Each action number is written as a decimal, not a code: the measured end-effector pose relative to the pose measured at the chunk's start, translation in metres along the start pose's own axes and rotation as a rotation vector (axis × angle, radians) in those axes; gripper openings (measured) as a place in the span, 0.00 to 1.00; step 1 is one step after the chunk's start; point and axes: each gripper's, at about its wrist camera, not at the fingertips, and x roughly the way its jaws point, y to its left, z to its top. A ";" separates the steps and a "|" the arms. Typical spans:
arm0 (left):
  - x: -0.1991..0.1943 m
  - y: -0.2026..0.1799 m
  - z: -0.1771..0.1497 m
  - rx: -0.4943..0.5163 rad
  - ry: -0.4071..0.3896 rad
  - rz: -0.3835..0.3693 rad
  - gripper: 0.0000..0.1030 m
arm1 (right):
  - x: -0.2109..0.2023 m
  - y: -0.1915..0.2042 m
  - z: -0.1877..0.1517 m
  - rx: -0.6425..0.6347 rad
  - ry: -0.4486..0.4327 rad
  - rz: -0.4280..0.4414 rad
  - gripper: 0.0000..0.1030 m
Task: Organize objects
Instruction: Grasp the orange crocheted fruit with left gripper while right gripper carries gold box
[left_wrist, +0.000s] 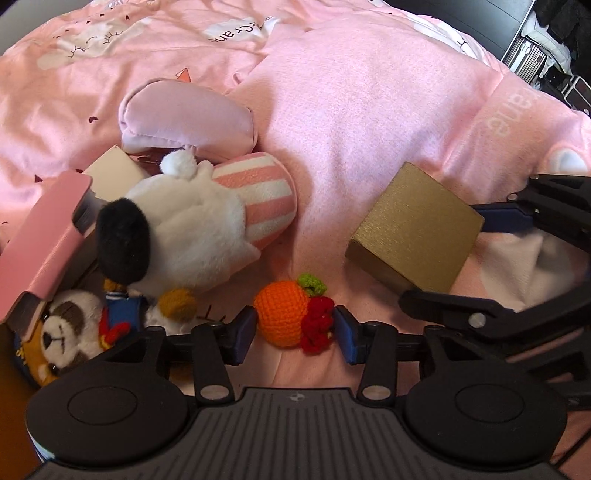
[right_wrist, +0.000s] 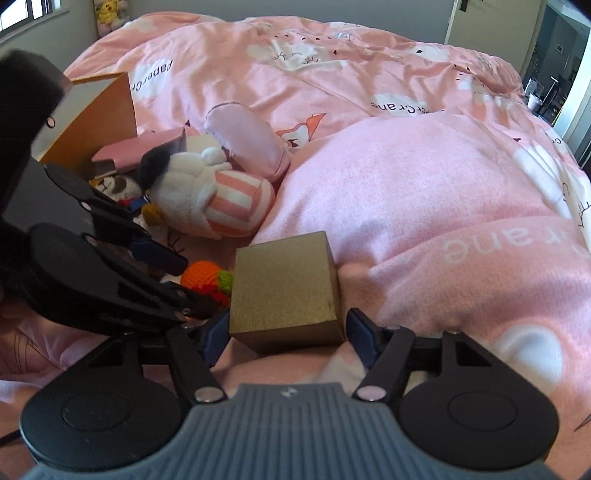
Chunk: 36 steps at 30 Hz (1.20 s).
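Left wrist view: my left gripper (left_wrist: 295, 334) stands spread around the orange crocheted pumpkin with red trim (left_wrist: 286, 314), pads just beside it, not yet pinching; plush toys still lie loose near the open orange cardboard box (left_wrist: 11, 373). Right wrist view: my right gripper (right_wrist: 286, 338) straddles the gold cube-shaped box (right_wrist: 286, 291), unclamped, so sorting looks barely begun; the pink printed duvet (right_wrist: 406, 166) reads "Paper Crane".

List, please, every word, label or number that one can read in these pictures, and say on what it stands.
"PaperCr...", cut off by the orange cardboard box: printed on the pink cotton duvet cover.
"...r Crane", upside down, partly folded: same cover.
"...ane", white, upside down: same cover.
Small mark on the panda toy's base: unreadable.
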 end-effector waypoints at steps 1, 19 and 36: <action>0.002 0.002 0.000 -0.015 -0.005 -0.006 0.58 | -0.001 0.000 0.000 -0.004 -0.002 0.001 0.66; -0.127 0.032 -0.035 -0.153 -0.234 -0.065 0.49 | -0.046 0.029 0.019 -0.056 -0.052 0.075 0.63; -0.266 0.145 -0.120 -0.405 -0.273 0.121 0.49 | -0.085 0.170 0.110 -0.019 -0.106 0.532 0.62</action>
